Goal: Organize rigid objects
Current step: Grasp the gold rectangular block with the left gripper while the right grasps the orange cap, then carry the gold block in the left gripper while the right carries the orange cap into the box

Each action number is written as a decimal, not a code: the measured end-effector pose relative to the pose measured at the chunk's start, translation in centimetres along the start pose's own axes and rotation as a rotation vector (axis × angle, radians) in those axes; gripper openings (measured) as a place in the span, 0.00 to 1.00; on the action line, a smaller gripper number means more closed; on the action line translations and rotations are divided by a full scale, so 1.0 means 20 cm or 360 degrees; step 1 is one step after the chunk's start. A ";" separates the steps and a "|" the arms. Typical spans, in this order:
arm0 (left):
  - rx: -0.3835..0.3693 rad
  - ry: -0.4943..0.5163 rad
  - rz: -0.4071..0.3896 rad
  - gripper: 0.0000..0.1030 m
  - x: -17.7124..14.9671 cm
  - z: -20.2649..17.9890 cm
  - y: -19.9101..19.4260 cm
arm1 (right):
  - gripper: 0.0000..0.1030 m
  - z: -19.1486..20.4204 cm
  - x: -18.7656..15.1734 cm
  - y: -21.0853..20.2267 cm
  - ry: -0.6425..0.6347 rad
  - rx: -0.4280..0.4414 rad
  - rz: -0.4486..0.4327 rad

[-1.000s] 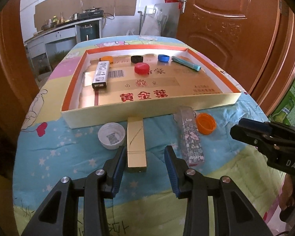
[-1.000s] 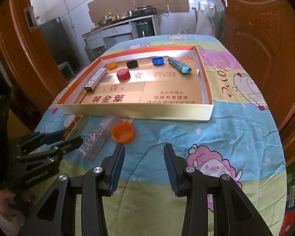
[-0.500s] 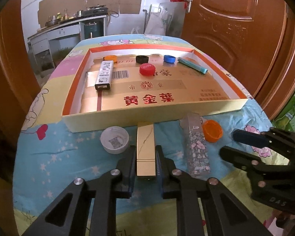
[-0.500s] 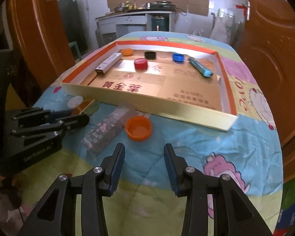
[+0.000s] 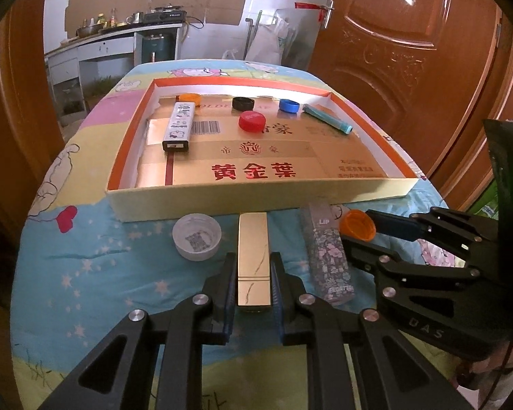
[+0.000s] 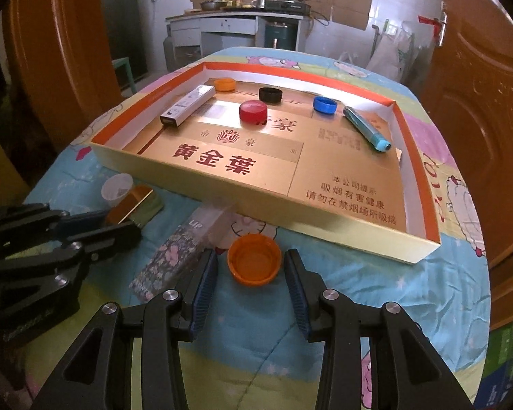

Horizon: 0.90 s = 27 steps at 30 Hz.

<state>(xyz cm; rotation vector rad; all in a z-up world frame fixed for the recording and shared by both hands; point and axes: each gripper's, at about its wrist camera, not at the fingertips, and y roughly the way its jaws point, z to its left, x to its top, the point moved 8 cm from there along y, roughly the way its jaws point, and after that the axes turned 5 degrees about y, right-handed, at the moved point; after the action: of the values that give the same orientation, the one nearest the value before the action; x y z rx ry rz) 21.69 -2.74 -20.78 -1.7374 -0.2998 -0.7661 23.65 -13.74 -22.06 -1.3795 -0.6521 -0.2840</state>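
Gold-finished and slim, the gold box (image 5: 253, 256) lies on the quilt (image 5: 95, 266) just outside the tray (image 5: 201, 201), clamped at its near end by the left gripper (image 5: 253, 287). At its three o'clock, past the floral lip box (image 5: 328, 256), the right gripper (image 6: 250, 278) straddles the orange cap (image 6: 254, 259), jaws just narrowing but apart from its rim.

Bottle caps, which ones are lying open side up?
The white cap and the near orange cap, both on the blanket outside the tray; the tray's caps show no hollow.
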 end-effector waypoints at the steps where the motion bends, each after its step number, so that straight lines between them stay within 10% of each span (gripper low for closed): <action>1: -0.0004 -0.0004 -0.0001 0.18 0.00 0.00 0.00 | 0.38 0.00 0.00 0.00 -0.0005 -0.0002 -0.0001; 27: -0.0019 0.0002 -0.0135 0.18 0.01 -0.05 -0.24 | 0.29 0.04 -0.09 -0.22 0.0068 -0.0001 -0.0073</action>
<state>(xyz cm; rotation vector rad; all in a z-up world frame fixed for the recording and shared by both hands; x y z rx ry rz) 18.73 -2.11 -16.90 -1.7444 -0.3706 -0.8320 19.54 -14.06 -19.53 -1.3571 -0.6485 -0.3495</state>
